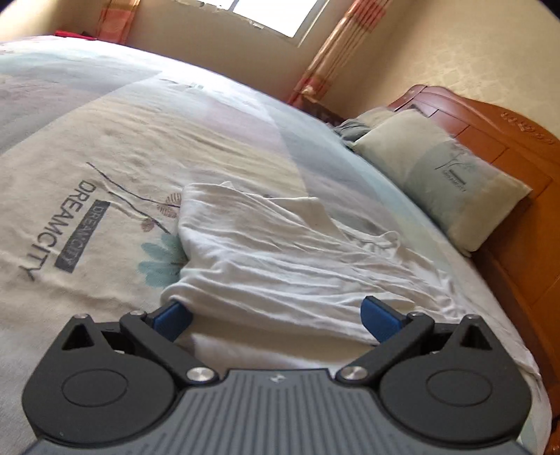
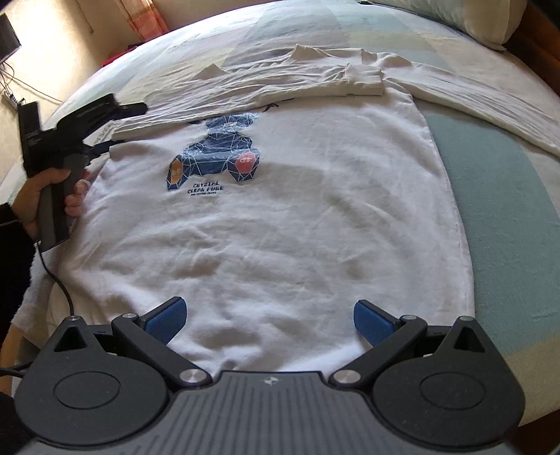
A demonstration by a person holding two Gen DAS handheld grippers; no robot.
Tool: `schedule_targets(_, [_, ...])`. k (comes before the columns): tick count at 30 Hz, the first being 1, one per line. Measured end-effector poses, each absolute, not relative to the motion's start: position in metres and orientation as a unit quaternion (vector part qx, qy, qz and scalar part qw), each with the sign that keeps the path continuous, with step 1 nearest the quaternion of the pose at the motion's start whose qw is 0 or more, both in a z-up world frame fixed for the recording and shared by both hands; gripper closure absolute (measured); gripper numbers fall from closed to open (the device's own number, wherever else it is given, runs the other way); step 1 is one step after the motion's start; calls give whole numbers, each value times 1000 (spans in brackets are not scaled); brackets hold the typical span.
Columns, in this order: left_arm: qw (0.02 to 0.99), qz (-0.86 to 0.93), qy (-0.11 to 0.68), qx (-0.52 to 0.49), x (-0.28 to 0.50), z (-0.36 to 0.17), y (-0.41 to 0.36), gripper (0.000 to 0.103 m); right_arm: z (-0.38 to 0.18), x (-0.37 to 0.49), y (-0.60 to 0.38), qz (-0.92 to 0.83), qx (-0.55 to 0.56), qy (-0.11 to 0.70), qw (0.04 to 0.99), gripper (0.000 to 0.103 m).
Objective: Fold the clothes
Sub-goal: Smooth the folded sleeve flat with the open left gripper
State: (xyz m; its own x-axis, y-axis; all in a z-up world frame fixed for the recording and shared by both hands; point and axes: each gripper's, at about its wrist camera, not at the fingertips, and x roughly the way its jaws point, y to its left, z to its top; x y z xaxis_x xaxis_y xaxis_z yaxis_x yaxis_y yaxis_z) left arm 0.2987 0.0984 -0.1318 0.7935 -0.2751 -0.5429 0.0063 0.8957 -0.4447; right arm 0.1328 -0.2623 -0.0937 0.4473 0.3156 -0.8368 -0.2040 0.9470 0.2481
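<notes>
Two wrist fisheyes, both low over the bed, looking along their own fingers.

Left wrist view sits close above the bedspread [image 1: 87,147], facing across the white sweatshirt [image 1: 280,259] toward the pillow [image 1: 437,175], headboard [image 1: 497,147] and window [image 1: 273,14]. Right wrist view looks from the hem end, tilted down along the sweatshirt [image 2: 280,210], with the left gripper [image 2: 105,145] at its left edge. Both views share the sweatshirt, the bedspread and the pillow [image 2: 472,17].
</notes>
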Motion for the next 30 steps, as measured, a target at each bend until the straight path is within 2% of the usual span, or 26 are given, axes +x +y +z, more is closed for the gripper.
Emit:
schedule_targets(4, [925, -82, 324, -181, 289, -113, 97, 1, -96, 135, -262, 154, 55, 504, 848, 0])
schedule_targets(7, [931, -97, 302, -183, 286, -96, 101, 1, -96, 135, -262, 154, 54, 505, 848, 0])
schedule_targets(18, [910, -101, 372, -151, 320, -118, 81, 2, -79, 142, -259, 156, 43, 484, 860, 0])
schedule_targets(20, [907, -105, 377, -154, 316, -107, 83, 2, -77, 146, -259, 159, 40, 481, 861, 0])
schedule_targets(22, [919, -119, 348, -145, 317, -91, 86, 2, -77, 153, -255, 163, 36, 479, 862, 0])
schedule_targets(26, [931, -134, 312, -136, 352, -76, 91, 2, -79, 166, -242, 168, 28, 477, 862, 0])
schedule_targets(30, [912, -143, 346, -170, 395, -102, 95, 2, -82, 173, -230, 180, 23, 479, 859, 0])
